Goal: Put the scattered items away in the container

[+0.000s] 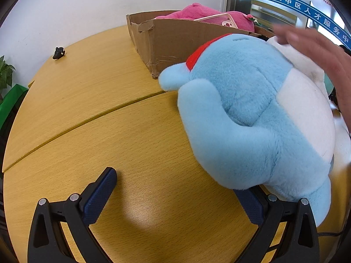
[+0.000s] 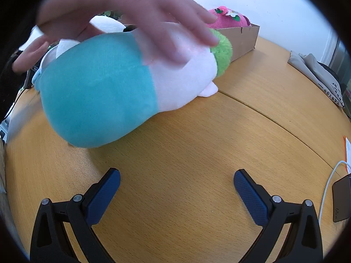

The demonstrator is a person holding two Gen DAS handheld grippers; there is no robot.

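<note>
A light-blue and white plush (image 1: 248, 114) with a red collar lies on the wooden table, close to my left gripper (image 1: 177, 195), which is open; the plush covers its right finger's tip. A cardboard box (image 1: 173, 41) behind holds a pink plush (image 1: 197, 11) and a phone (image 1: 219, 19). In the right wrist view a teal, white and green plush (image 2: 114, 83) lies ahead of my open, empty right gripper (image 2: 176, 188). A bare hand (image 2: 131, 11) hovers over it. The box (image 2: 243, 37) and pink plush (image 2: 226, 17) are behind.
A small black object (image 1: 58, 53) sits at the table's far left edge. A green plant (image 1: 6, 74) stands off the left. A folded grey bag (image 2: 316, 74), a power bank (image 2: 342, 199) and a white cable (image 2: 326, 188) lie at the right.
</note>
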